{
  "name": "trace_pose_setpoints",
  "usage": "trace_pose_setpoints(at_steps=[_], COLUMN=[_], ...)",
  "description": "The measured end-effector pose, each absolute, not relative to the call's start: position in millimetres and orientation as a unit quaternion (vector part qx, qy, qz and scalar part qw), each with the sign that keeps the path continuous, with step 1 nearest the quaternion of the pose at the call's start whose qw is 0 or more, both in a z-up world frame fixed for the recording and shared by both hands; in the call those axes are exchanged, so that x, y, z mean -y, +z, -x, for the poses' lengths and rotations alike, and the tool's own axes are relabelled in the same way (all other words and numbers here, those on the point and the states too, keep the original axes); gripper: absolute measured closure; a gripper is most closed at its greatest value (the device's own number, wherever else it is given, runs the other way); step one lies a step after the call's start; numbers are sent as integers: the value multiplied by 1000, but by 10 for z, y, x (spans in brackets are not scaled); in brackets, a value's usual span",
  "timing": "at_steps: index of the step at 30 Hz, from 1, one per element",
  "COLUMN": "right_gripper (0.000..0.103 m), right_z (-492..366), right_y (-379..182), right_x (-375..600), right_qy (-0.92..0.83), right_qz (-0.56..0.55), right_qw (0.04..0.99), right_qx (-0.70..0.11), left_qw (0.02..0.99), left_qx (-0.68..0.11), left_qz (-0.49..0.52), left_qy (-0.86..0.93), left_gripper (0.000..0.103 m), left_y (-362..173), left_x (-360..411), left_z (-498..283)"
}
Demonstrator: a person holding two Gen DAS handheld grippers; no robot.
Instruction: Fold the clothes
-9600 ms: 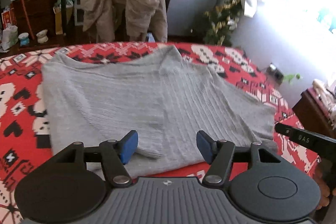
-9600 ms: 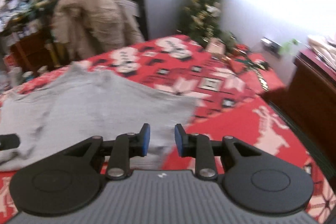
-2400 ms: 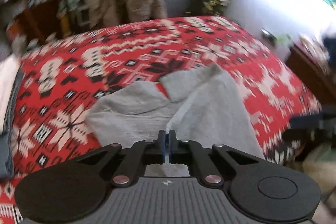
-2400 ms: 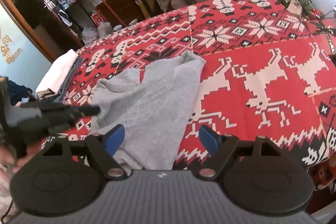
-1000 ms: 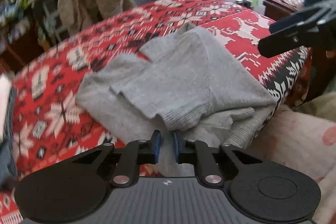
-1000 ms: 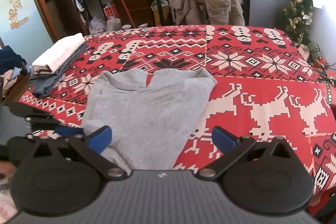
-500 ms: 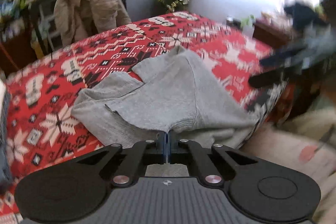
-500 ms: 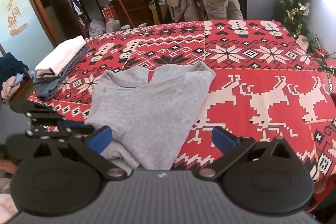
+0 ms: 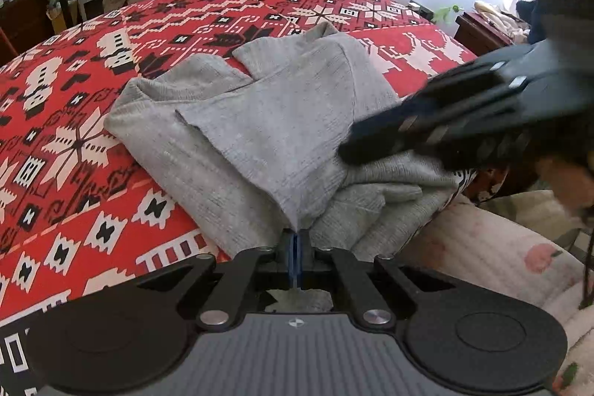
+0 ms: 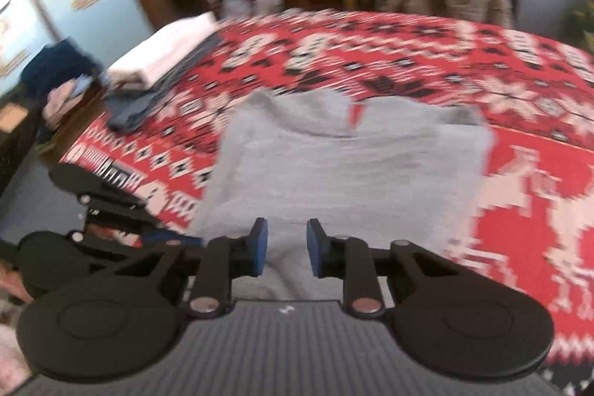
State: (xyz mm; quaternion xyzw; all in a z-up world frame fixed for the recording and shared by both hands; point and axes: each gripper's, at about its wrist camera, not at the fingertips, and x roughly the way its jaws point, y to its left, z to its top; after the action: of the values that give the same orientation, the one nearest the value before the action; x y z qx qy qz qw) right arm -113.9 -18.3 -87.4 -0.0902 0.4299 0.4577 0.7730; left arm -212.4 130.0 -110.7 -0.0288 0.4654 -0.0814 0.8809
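On the red patterned bedspread (image 9: 92, 151), at its near edge, a grey sweater (image 9: 267, 121) is spread partly folded, neck toward 12 o'clock, hem bunched over the edge at 5 o'clock. Cloth at the hem is pinched by the left gripper (image 9: 296, 247), jaws clenched. The right gripper (image 10: 284, 247) is held just above the hem, jaws parted and gripping nothing; its view is blurred. For a clean fold, a second hem corner would be best pinched level with the first, and the slack smoothed. Open room lies toward 12 o'clock; folded laundry (image 10: 163, 62) sits at 10 o'clock.
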Motion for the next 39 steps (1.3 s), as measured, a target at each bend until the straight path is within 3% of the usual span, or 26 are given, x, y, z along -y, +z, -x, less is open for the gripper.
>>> trace_pose_setpoints(at_steps=[4,15,19,27,29,39], right_gripper=[77,76,76,75,74,74], right_z=[1209,1167,1101,1017,986,912], right_y=[-1058,-765,-771,-782,-778,-880], right_x=[-43,115,209,530,616,948], right_qy=[463,461,436,402,397,373], right_qz=[119,98,84,57,52,54], right_qw=[762,783,795,809,810,808], right_qx=[-437,-406,-414,-426,-429,-453], left_qw=[881,904,906,906,906,927], left_qx=[-465,-403,-391,-412,-414,-365], left_qz=[38,139,164,96,85,62], left_qy=[-76,-19,8,12,18,68], left_gripper=[100,81,84,84,102,102], left_y=[-1034,-815,-852,-1035,-1060,-699], left_x=[-1374,-1841,-1992,-1903,-1869,-1735], left_z=[2165,1776,1510,1293,1290,1561])
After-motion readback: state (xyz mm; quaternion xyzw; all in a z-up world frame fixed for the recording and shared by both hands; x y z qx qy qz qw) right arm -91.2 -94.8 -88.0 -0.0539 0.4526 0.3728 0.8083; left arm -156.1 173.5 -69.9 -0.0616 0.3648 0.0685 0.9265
